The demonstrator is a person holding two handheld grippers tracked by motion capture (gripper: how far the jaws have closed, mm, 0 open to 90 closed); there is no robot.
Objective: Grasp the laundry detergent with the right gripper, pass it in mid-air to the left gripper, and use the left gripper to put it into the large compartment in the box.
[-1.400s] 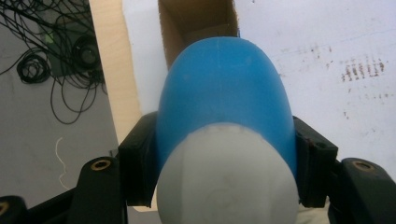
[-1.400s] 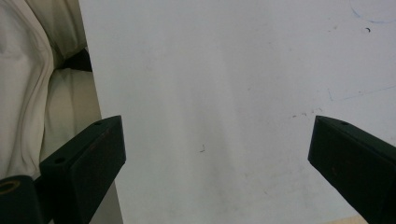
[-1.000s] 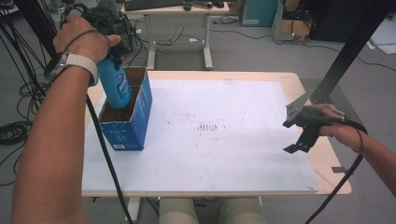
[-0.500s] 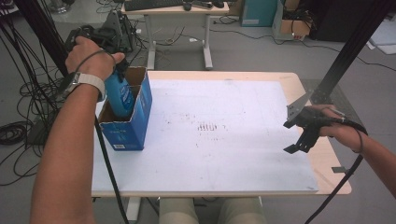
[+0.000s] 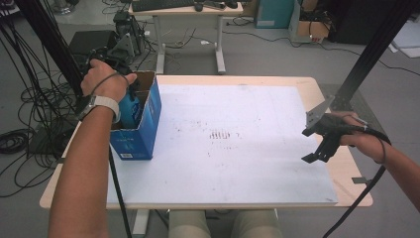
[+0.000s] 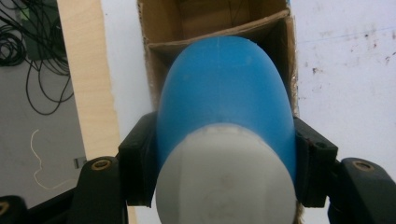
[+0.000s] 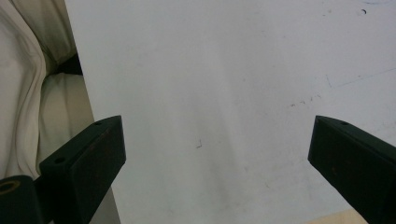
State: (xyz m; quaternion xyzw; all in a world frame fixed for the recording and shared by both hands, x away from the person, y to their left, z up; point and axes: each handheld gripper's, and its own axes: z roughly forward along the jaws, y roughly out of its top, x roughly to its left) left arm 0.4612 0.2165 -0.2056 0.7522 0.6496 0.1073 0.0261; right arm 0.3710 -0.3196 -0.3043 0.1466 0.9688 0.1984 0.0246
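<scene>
While clamped on blue bottle by both pads, left gripper points down into blue cardboard box near table's left edge, bottle bottom inside a compartment behind the cardboard divider. Right gripper wide open, holding nothing, over white board near right edge.

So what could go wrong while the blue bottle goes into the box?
The blue bottle looks almost as wide as its slot in the cardboard box, so it could catch on the divider and jam. Pushing down might also tip or slide the box, since the right gripper isn't steadying it.
</scene>
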